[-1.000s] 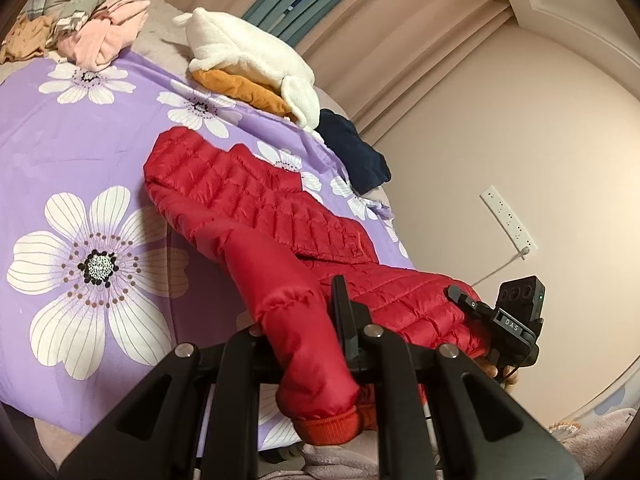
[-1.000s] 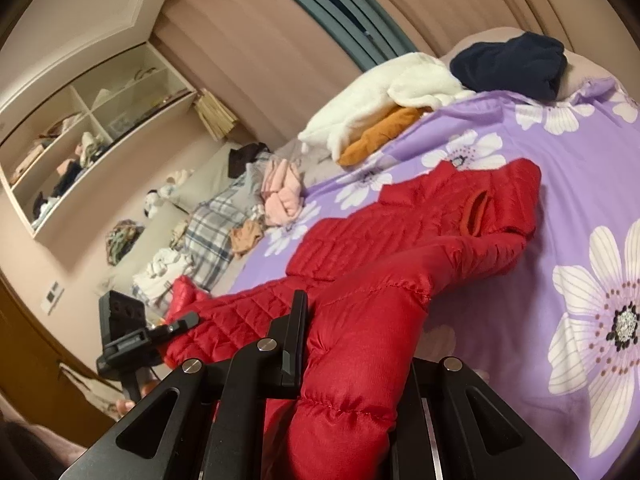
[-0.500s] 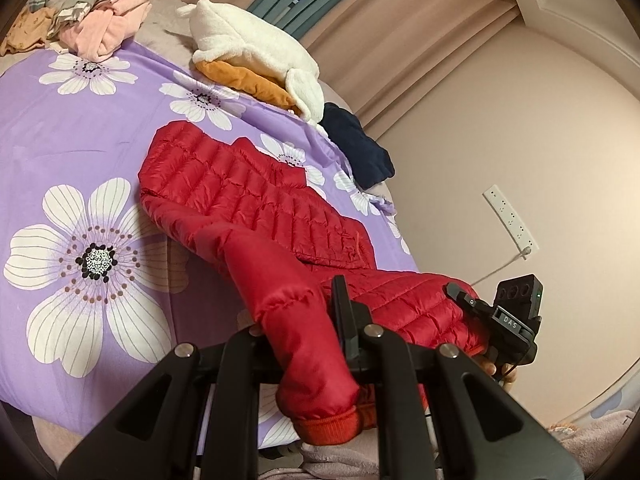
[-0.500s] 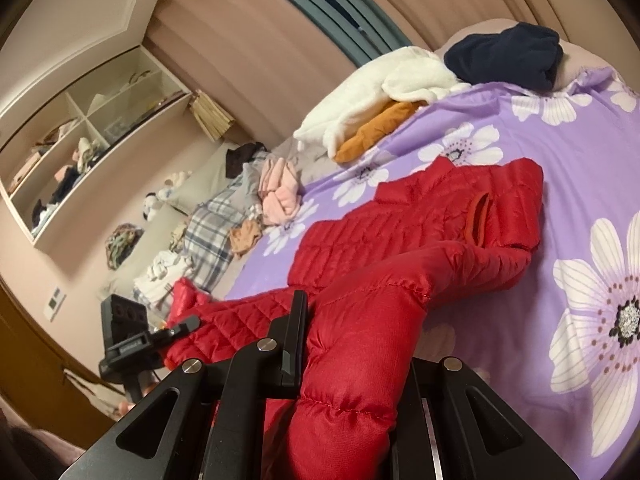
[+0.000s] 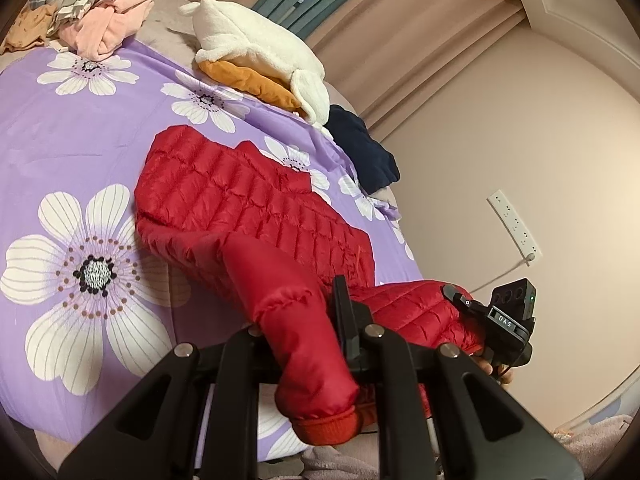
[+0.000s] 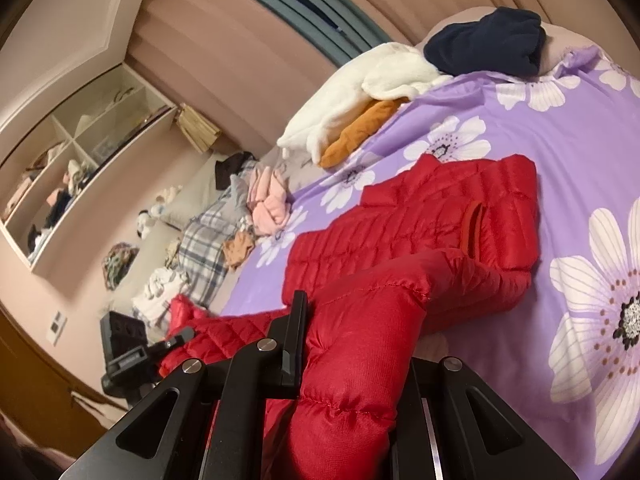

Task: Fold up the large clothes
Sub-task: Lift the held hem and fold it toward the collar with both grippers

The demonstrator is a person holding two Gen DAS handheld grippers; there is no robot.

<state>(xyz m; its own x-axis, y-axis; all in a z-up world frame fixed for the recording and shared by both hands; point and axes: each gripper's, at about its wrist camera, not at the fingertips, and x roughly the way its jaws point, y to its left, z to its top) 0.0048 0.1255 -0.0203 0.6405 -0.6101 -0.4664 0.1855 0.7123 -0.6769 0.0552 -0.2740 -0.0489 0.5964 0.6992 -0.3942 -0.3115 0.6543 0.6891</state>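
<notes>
— Red quilted fabric is seen across both views; where is the red down jacket (image 5: pixel 256 204) laid?
— It is spread on the purple floral bedcover (image 5: pixel 72 128), collar end toward the far side of the bed, with the near part lifted off the cover.

— What is held by the left gripper (image 5: pixel 308 344)?
— One red sleeve (image 5: pixel 304 336) is clamped between its black fingers; the ribbed cuff (image 5: pixel 328 424) is seen hanging past the jaws toward the camera.

— And the right gripper (image 6: pixel 352 352)?
— It is closed on the other sleeve (image 6: pixel 360 360), a thick puffed fold of it being pinched between the fingers. In the left wrist view the right gripper is seen at the jacket's near right edge, against the red fabric.

— Is the jacket folded?
— The sleeve in the right gripper is bent over the jacket's body; the body itself is lying flat.

— What else is found on the bed?
— A white fleece garment (image 5: pixel 256 48) is piled on an orange one (image 5: pixel 252 84) at the far edge, with a navy garment (image 5: pixel 364 156) just beside them. A pink garment (image 5: pixel 108 32) is heaped at the far left corner, near a plaid cloth (image 6: pixel 204 252). A wall shelf (image 6: pixel 76 160) is visible in the right wrist view
</notes>
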